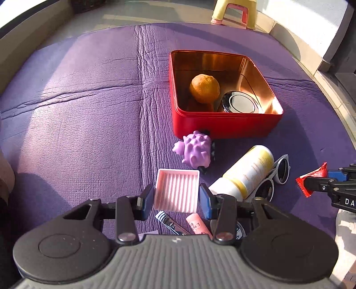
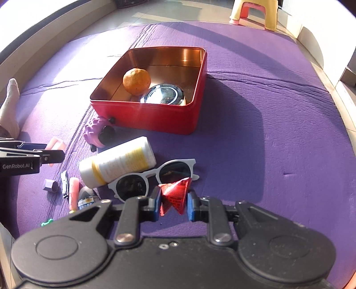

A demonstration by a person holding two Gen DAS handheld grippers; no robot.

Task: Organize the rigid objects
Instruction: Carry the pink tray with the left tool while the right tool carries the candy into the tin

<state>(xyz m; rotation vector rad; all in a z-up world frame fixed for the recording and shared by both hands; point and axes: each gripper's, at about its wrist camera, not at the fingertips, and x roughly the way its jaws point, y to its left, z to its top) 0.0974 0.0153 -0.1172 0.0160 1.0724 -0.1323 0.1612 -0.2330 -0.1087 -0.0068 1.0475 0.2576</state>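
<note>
A red tin box (image 1: 222,124) (image 2: 153,115) sits open on the purple mat, holding an orange (image 1: 204,88) (image 2: 136,81) and a round metal lid (image 1: 239,102) (image 2: 163,94). My left gripper (image 1: 176,196) is shut on a pink ridged tray (image 1: 178,191) (image 2: 56,144), held just above the mat. My right gripper (image 2: 173,203) is shut on a red foil packet (image 2: 175,195) (image 1: 308,180). In front of the box lie a purple spiky toy (image 1: 197,150) (image 2: 95,131), a white and yellow bottle (image 1: 247,172) (image 2: 118,163) and white sunglasses (image 1: 276,175) (image 2: 153,177).
Small items lie near the left gripper: nail clippers (image 1: 170,223) (image 2: 64,184), a pink tube (image 1: 197,224) (image 2: 73,195), a purple hexagonal piece (image 2: 50,185). A yellow and pink stool (image 1: 233,13) (image 2: 253,12) stands beyond the mat. A socked foot (image 2: 10,106) rests at the left.
</note>
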